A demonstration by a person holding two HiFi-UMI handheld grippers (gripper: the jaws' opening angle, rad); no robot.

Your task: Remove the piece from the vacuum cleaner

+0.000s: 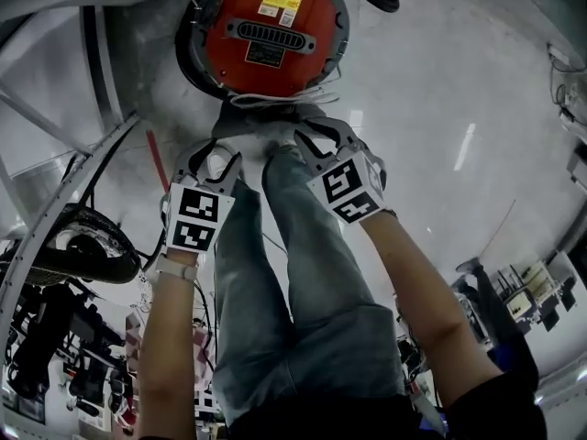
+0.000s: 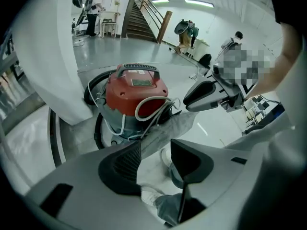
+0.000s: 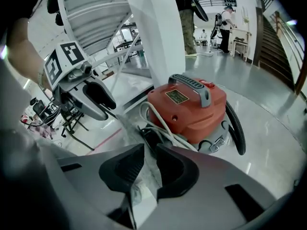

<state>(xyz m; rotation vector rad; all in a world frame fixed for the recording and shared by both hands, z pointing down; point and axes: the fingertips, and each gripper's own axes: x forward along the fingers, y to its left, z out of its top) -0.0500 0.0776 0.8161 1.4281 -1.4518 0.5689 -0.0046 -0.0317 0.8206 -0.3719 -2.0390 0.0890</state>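
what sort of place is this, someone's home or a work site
Probably a large workshop or lab hall, not a home: polished grey floor, an open staircase with people working nearby, and racks of cabled equipment.

The vacuum cleaner (image 1: 266,30) stands on the floor (image 1: 440,81), straight before the person's legs (image 1: 303,273). Its hose (image 3: 238,128) loops round its far side, and the cord (image 2: 148,107) lies coiled on its near side. The piece (image 1: 257,122) hangs just before the vacuum cleaner, between it and the legs, one edge in the right gripper's (image 3: 149,152) jaws. The left gripper (image 2: 153,150) is beside that one, equally near the vacuum cleaner; the piece seems to run behind its jaws. A pillar (image 3: 158,37) stands left of the vacuum cleaner.
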